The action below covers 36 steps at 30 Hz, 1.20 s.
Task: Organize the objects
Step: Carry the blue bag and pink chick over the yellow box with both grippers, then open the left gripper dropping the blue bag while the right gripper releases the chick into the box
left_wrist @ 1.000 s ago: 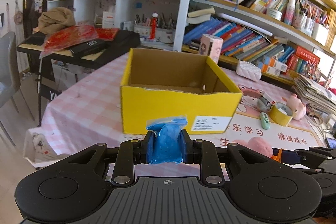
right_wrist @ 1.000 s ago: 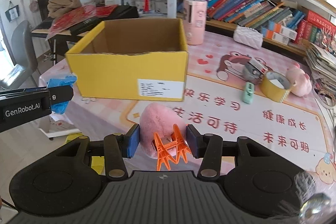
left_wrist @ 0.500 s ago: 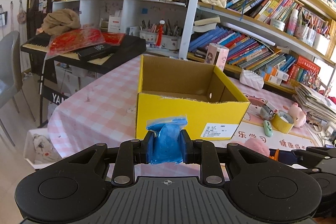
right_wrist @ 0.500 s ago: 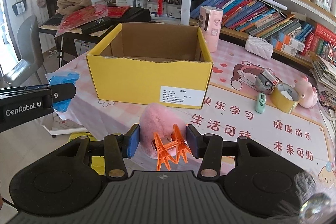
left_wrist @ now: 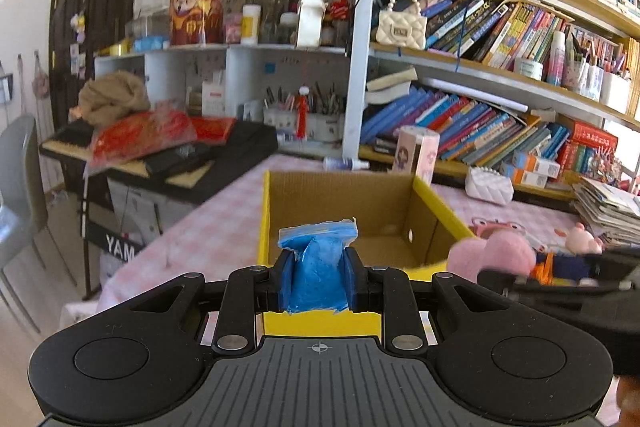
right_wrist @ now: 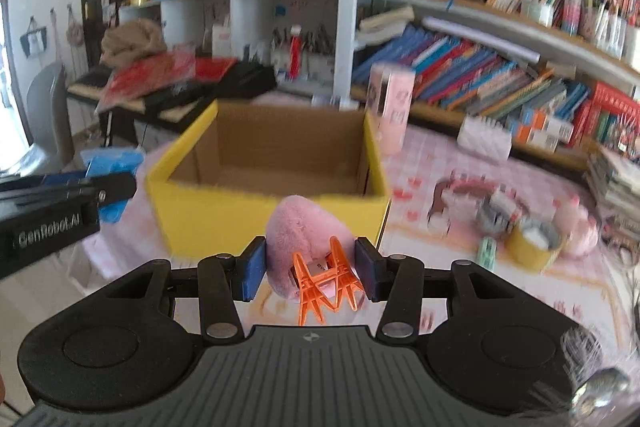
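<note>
An open yellow cardboard box (left_wrist: 265,215) stands on the pink checked tablecloth, and no object shows inside it. My left gripper (left_wrist: 318,277) is shut on a blue plastic bag (left_wrist: 316,267) and hangs just before the box's near wall. My right gripper (right_wrist: 310,267) is shut on a pink plush toy (right_wrist: 300,227) that has an orange clip (right_wrist: 320,287) on it, held above the table in front of the box (right_wrist: 208,223). In the right wrist view the left gripper (right_wrist: 108,189) and its bag (right_wrist: 114,161) show at the left. In the left wrist view the plush (left_wrist: 496,253) shows at the right.
To the right of the box lie a yellow tape roll (right_wrist: 532,247), a small green item (right_wrist: 488,251) and a pink piglet figure (right_wrist: 576,227). A pink cylinder (right_wrist: 390,111) and a white quilted pouch (right_wrist: 484,143) sit behind it. Bookshelves line the back; a grey chair (left_wrist: 20,195) stands at the left.
Both grippers have risen and moved toward the yellow box, each keeping its load. The box now looks nearer and more of its inside shows.
</note>
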{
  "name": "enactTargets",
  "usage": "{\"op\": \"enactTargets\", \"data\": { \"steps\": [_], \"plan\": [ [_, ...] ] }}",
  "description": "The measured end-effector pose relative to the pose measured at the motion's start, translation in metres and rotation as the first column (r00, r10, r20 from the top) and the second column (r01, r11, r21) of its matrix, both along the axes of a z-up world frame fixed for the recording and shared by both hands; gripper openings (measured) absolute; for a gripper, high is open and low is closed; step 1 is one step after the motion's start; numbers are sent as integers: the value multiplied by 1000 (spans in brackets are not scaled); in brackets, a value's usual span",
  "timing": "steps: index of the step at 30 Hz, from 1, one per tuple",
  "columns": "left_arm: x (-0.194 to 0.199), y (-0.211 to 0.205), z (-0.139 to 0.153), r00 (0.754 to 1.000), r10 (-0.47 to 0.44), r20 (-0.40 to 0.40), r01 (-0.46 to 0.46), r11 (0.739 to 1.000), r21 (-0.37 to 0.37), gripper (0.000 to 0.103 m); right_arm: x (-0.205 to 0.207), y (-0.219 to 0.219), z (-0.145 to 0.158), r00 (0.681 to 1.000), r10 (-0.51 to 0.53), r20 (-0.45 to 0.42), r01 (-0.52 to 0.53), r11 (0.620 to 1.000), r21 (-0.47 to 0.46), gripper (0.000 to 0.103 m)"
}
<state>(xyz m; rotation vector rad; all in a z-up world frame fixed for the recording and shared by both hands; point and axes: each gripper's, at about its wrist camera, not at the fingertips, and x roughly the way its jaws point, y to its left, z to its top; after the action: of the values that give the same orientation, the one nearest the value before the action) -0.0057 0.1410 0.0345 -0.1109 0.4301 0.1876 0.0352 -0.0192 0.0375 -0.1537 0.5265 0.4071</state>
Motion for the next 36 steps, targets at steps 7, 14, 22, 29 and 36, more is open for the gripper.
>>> {"op": "enactTargets", "data": {
  "steps": [7,14,22,29,36],
  "plan": [
    [46,-2,-1,1000,-10,-18,10,1000,13,24,55,6,13,998,14,60,-15,1000,13,45],
    [102,-2,-18,994,-5,-107,4,1000,-9,24,113,13,2,999,33,34,-33,999,-21,45],
    [150,-10,-43,972,-7,-235,12,1000,21,23,168,26,-20,995,94,-36,-96,993,-66,45],
    [175,-11,-62,943,5,-334,11,999,48,23,199,43,-37,986,157,-63,-164,979,-124,45],
    [185,-11,-71,925,15,-380,3,999,47,24,219,61,-51,958,250,-138,-271,949,-161,45]
  ]
}}
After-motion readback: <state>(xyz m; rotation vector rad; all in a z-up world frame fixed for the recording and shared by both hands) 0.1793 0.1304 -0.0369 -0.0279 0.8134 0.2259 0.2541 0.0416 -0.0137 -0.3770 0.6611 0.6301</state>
